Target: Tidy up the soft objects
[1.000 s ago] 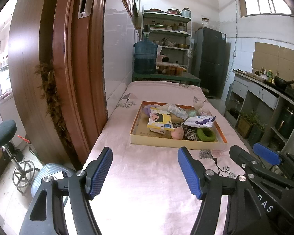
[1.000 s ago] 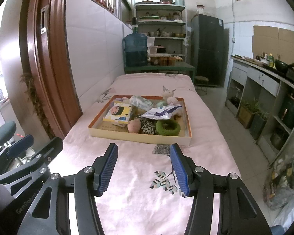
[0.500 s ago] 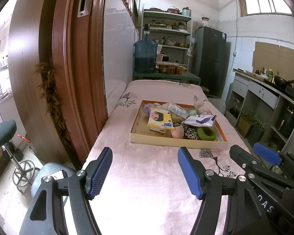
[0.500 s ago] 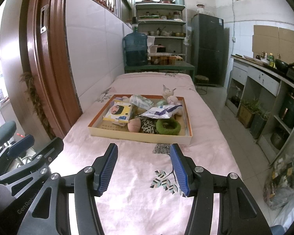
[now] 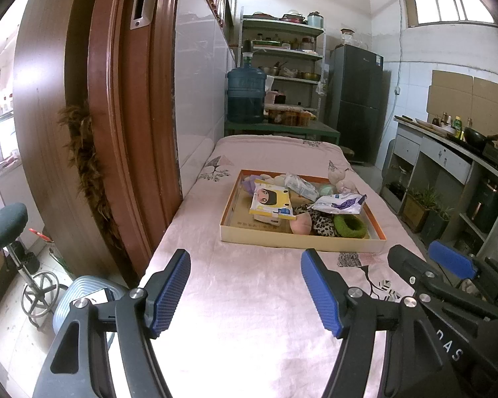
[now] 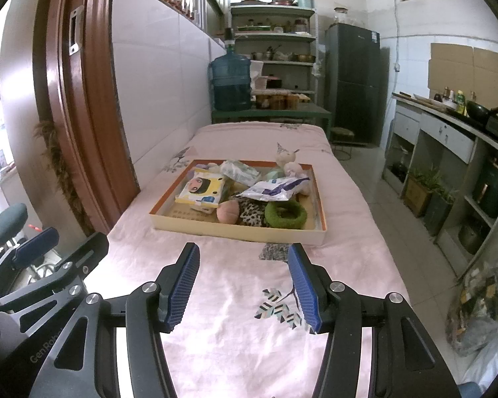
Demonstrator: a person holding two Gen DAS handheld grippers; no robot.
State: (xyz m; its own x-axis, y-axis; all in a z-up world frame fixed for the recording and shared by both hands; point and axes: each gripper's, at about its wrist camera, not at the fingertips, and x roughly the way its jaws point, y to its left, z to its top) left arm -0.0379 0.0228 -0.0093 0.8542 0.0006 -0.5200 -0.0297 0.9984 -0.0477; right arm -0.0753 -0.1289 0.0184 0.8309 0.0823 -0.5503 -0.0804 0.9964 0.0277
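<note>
A shallow cardboard tray (image 5: pixel 298 241) (image 6: pixel 235 230) with an orange rim lies on the pink-covered table and holds several soft items. Among them are a green fuzzy ring (image 5: pixel 350 226) (image 6: pixel 285 215), a leopard-print cloth (image 5: pixel 318 224) (image 6: pixel 250 211), a pink ball (image 5: pixel 300 226) (image 6: pixel 227 211), a yellow cartoon tissue pack (image 5: pixel 270 201) (image 6: pixel 203 189), a white and purple pouch (image 5: pixel 338 203) (image 6: pixel 275 188) and a small plush doll (image 5: pixel 340 176) (image 6: pixel 287 158). My left gripper (image 5: pixel 245 293) hovers open over the cloth short of the tray. My right gripper (image 6: pixel 244 287) is open too, nothing between its fingers.
The pink tablecloth (image 5: pixel 249 315) reaches to the near edge. A brown wooden door frame (image 5: pixel 123 116) stands close on the left. A blue water jug (image 5: pixel 246 94), shelves and a dark fridge (image 5: pixel 358 102) stand beyond the table. A kitchen counter (image 6: pixel 448 122) lines the right.
</note>
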